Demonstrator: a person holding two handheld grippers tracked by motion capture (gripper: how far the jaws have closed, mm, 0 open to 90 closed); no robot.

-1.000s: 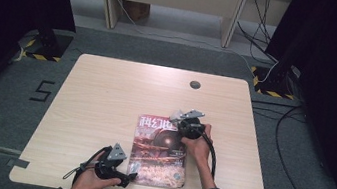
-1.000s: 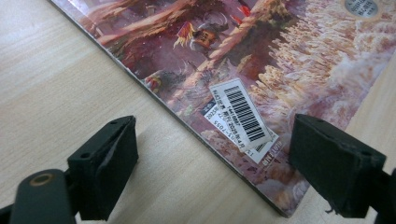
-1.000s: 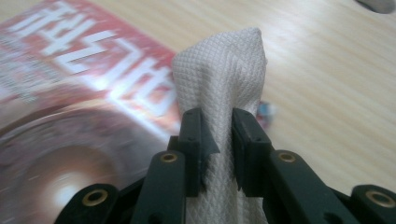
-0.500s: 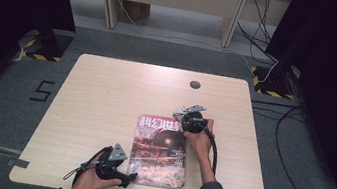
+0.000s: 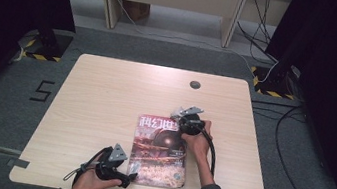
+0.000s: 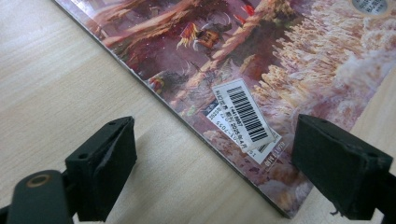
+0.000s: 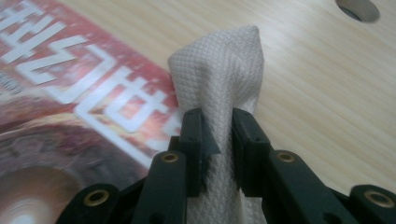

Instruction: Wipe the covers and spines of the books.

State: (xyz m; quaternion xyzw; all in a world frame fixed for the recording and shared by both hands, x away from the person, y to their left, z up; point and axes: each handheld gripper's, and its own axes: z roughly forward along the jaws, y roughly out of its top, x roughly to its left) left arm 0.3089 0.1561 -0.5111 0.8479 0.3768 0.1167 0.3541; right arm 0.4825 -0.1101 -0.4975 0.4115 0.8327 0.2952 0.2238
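Observation:
A magazine (image 5: 159, 150) with a dark red illustrated cover lies flat on the wooden table (image 5: 105, 95), near its front edge. My right gripper (image 5: 179, 118) is at the magazine's top right corner, shut on a folded white paper towel (image 7: 219, 93) that sticks up between its jaws over the cover's white lettering (image 7: 93, 93). My left gripper (image 5: 128, 175) rests by the magazine's bottom left corner with its jaws wide open. In the left gripper view its jaws straddle the cover's corner (image 6: 280, 200), where a barcode sticker (image 6: 243, 114) sits.
A round cable hole (image 5: 195, 84) lies in the table toward the back right. Cables trail from both grippers over the front of the table. Dark curtains and stand bases flank the table; desk legs and cords stand on the floor behind it.
The right gripper has shifted slightly along the magazine's top right corner with the towel in it. The left gripper has stayed in place.

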